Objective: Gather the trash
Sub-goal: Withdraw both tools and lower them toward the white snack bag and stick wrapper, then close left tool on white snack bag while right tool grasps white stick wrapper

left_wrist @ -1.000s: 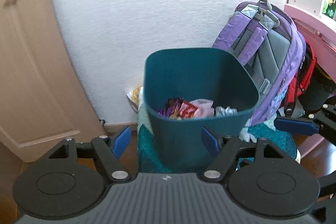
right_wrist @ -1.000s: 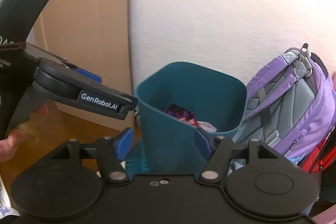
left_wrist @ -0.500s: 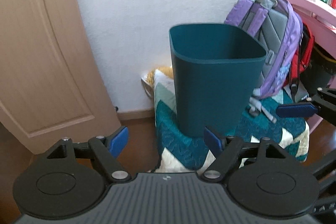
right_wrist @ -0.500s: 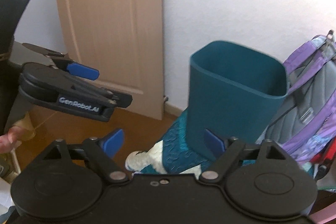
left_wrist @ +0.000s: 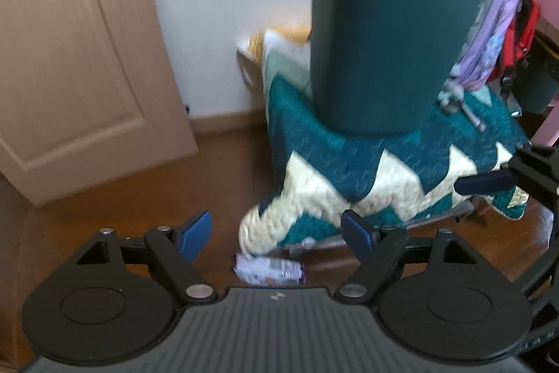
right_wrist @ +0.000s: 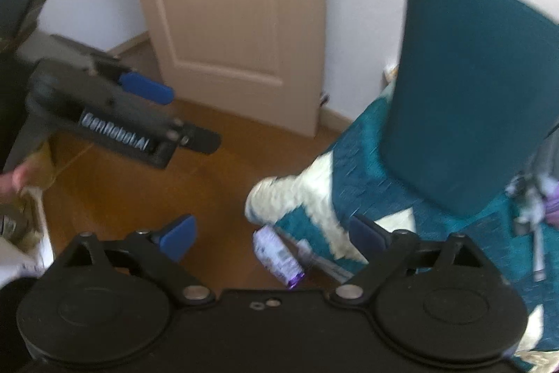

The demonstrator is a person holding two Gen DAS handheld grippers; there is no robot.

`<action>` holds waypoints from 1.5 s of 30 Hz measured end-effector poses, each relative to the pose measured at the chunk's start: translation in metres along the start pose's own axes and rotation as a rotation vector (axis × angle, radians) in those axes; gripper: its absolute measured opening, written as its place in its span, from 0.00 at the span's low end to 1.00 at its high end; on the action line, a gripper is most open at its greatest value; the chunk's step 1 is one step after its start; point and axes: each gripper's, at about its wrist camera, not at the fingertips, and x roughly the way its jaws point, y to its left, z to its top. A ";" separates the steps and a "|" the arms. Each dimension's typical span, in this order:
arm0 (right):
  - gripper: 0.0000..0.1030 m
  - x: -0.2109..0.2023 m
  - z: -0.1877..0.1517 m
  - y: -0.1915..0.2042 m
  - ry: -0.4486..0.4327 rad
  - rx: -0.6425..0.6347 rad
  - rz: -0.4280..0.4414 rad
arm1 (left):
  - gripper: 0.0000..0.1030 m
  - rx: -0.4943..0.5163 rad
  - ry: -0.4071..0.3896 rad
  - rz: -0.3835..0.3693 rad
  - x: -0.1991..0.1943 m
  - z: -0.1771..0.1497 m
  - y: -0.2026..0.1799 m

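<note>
Both tools, left tool [left_wrist: 277, 231] and right tool [right_wrist: 272, 231], are spread and empty. 1 purple wrapper [left_wrist: 269, 270] lies on the floor just ahead of them, not picked up; bin [left_wrist: 391, 41] sits beyond.

soft daylight fills both views; motion blur smears the teal bin [left_wrist: 391, 34] and door [right_wrist: 227, 6], with fisheye bending at the edges.

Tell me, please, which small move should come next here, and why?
Probably lower the left gripper onto the purple wrapper. The wrapper lies on the wooden floor by the quilt's hanging edge, between and just below that gripper's open, empty jaws. The teal bin stands on the quilt above. The right gripper is open too.
</note>
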 end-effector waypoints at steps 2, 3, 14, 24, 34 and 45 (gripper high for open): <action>0.96 0.021 -0.015 0.004 0.032 -0.014 0.026 | 0.79 -0.031 0.027 -0.011 0.022 -0.014 0.011; 0.96 0.031 -0.023 0.006 0.049 -0.022 0.037 | 0.79 -0.043 0.039 -0.016 0.032 -0.020 0.016; 0.98 0.171 -0.106 0.033 0.281 -0.100 0.146 | 0.81 -0.192 0.277 -0.014 0.185 -0.090 0.060; 0.94 0.272 -0.189 0.058 0.474 -0.214 0.208 | 0.81 -0.405 0.393 0.059 0.316 -0.138 0.100; 0.84 0.336 -0.245 0.072 0.571 -0.374 0.302 | 0.81 -0.633 0.504 0.133 0.415 -0.163 0.118; 0.73 0.379 -0.278 0.085 0.584 -0.473 0.327 | 0.81 -0.734 0.480 0.137 0.447 -0.156 0.116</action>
